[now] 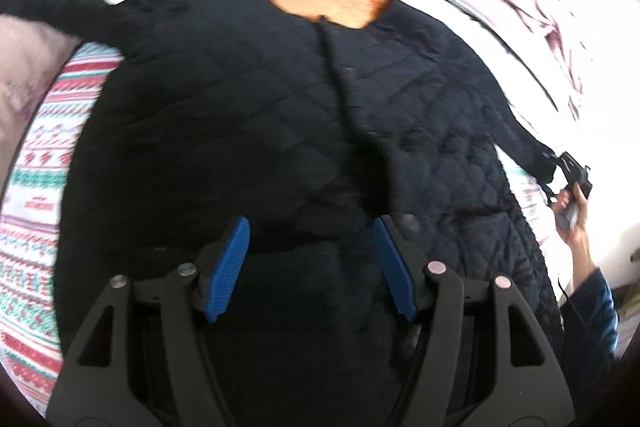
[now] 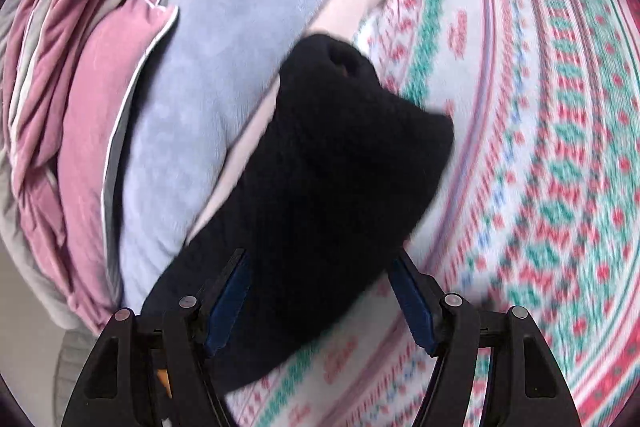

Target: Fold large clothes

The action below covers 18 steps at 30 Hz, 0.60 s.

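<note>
Over the patterned bedspread [image 2: 540, 147], the quilted black coat [image 1: 248, 115] lay face up, ready for a sleeve fold.
Left gripper [image 1: 310, 263] hovered wide and empty above its hem; right gripper [image 2: 316, 303] straddled the sleeve [image 2: 320, 167], pads apparently not pinching. Judged best: grip near the cuff [image 2: 340, 57], then carry it flat across the coat's front.

Both the left gripper [image 1: 310, 259] and right gripper [image 2: 316, 291] have black angular frames, round silver screws at the joints and ribbed blue pads [image 1: 230, 267]. The person wears a dark blue sleeve [image 1: 592, 311].
</note>
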Each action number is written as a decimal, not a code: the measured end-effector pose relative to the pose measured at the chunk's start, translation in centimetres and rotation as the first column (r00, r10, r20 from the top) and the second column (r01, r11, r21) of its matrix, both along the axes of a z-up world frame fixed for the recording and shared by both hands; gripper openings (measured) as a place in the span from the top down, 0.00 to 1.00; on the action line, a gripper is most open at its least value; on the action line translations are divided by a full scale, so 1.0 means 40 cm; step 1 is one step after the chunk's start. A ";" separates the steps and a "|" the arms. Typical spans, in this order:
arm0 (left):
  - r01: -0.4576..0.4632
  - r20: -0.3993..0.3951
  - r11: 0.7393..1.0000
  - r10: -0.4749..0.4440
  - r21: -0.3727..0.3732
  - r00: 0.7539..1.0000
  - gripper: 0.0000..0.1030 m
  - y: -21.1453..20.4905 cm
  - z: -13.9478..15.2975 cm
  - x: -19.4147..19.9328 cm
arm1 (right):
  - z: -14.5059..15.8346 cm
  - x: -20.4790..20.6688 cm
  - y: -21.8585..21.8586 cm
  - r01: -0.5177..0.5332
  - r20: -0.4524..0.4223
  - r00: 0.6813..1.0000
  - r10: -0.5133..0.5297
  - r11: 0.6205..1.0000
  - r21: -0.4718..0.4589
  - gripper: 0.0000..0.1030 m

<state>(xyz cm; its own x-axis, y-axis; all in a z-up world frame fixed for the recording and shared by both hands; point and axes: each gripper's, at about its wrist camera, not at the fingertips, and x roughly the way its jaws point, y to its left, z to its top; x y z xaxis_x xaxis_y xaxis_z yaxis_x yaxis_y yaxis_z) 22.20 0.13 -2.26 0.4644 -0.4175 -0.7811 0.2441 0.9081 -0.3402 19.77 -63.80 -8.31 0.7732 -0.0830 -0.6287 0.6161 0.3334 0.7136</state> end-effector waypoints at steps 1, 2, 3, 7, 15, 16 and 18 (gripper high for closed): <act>0.018 0.006 1.000 -0.018 -0.013 1.000 0.36 -0.018 0.000 -0.005 | 0.005 0.015 -0.002 -0.004 -0.015 1.000 0.004 1.000 -0.023 0.64; 0.036 0.007 0.999 -0.036 -0.022 0.999 0.36 -0.034 0.000 -0.010 | 0.013 0.025 -0.001 -0.008 -0.034 0.999 0.006 0.999 -0.054 0.86; 0.057 0.007 0.998 -0.057 -0.030 0.998 0.36 -0.050 -0.001 -0.018 | 0.043 0.036 0.003 -0.014 -0.036 0.999 0.010 0.995 -0.101 0.87; 0.164 0.032 0.986 -0.164 0.008 0.986 0.36 -0.142 -0.015 -0.062 | 0.225 0.025 0.020 0.016 0.106 0.994 0.024 0.931 -0.365 0.88; 0.193 -0.002 0.945 -0.199 0.266 0.980 0.35 -0.225 -0.107 -0.082 | 0.187 0.014 -0.032 0.015 -0.021 0.999 -0.024 0.935 -0.354 0.88; 0.192 -0.010 0.949 -0.196 0.251 0.980 0.35 -0.220 -0.102 -0.079 | 0.211 -0.009 -0.036 0.034 0.034 0.999 -0.023 0.936 -0.349 0.88; 0.193 -0.024 0.955 -0.192 0.224 0.981 0.35 -0.212 -0.100 -0.073 | 0.292 -0.043 0.005 0.048 0.109 0.994 0.002 0.888 -0.458 0.88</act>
